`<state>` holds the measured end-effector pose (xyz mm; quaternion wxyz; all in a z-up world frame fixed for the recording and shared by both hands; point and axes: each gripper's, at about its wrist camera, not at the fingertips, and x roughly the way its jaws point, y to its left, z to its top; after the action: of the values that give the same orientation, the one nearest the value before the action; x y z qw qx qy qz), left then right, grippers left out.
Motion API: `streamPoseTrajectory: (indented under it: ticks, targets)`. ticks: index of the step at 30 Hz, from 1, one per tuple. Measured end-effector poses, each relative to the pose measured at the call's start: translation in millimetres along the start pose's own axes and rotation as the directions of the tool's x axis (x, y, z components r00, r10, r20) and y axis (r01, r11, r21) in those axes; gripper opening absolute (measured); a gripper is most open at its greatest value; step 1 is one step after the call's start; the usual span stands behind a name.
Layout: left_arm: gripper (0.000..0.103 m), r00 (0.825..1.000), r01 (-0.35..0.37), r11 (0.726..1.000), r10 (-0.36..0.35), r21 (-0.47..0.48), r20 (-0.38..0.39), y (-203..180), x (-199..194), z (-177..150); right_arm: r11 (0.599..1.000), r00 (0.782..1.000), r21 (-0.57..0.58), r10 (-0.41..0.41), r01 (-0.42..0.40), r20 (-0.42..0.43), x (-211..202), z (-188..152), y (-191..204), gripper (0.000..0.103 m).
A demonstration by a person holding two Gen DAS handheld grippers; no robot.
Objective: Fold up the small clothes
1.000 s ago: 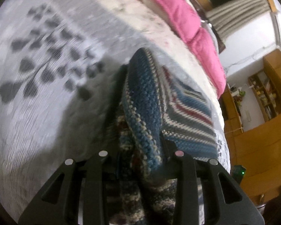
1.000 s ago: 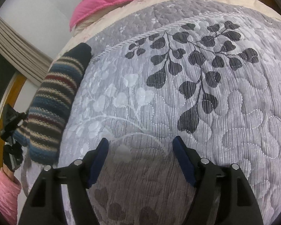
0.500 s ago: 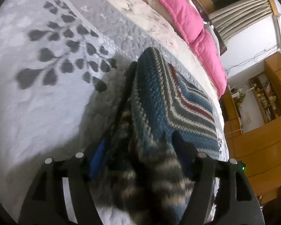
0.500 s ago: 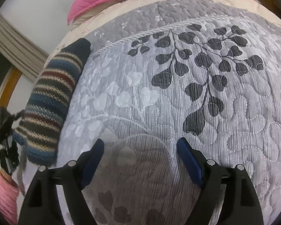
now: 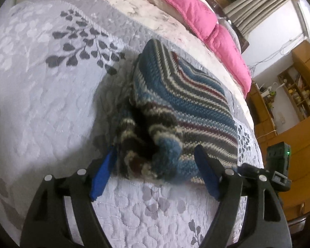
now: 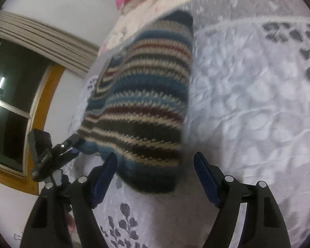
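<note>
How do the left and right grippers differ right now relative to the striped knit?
The left gripper has the bunched near end of the striped knitted garment between its open blue fingers; the right gripper faces the garment's smoother folded end. Both are open, gripping nothing, over the grey quilted bedspread.

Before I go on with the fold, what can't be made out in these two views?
- Striped knitted garment: left wrist view, near bunched end blurred; layers unclear.
- Its underside: both views, hidden against grey quilted bedspread.
- Right wrist view: motion blur; garment type unreadable.
- Left gripper: partly cut off by the garment.
</note>
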<state>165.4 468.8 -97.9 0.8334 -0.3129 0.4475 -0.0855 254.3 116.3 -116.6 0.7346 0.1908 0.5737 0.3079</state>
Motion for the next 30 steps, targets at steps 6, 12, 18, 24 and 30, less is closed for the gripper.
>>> streamPoseTrajectory:
  ticks: [6, 12, 18, 24, 30]
  targets:
    - [0.045, 0.999, 0.031, 0.999, -0.032, -0.018, -0.040, 3, 16, -3, 0.997, 0.996, 0.060, 0.048, -0.043, -0.079, 32, -3, -6, 0.049]
    - [0.040, 0.995, 0.086, 0.995, -0.088, -0.054, -0.035, 10, 11, -2, 0.999, 0.997, -0.004, 0.043, -0.043, -0.060, 7, -6, -7, 0.030]
    - [0.042, 0.992, 0.123, 0.989, -0.126, -0.086, -0.025, 15, 11, -5, 0.999, 0.998, -0.020, 0.043, -0.043, -0.037, -7, -10, -9, 0.028]
    - [0.046, 0.993, 0.081, 0.992, -0.089, -0.094, -0.073, 30, 33, -16, 1.000, 0.998, 0.004, 0.016, -0.016, -0.053, 10, -20, -32, 0.028]
    - [0.047, 0.997, 0.058, 0.998, -0.059, -0.008, -0.052, 23, 35, -24, 1.000, 0.999, 0.000, 0.015, -0.015, -0.043, 14, -26, -40, 0.029]
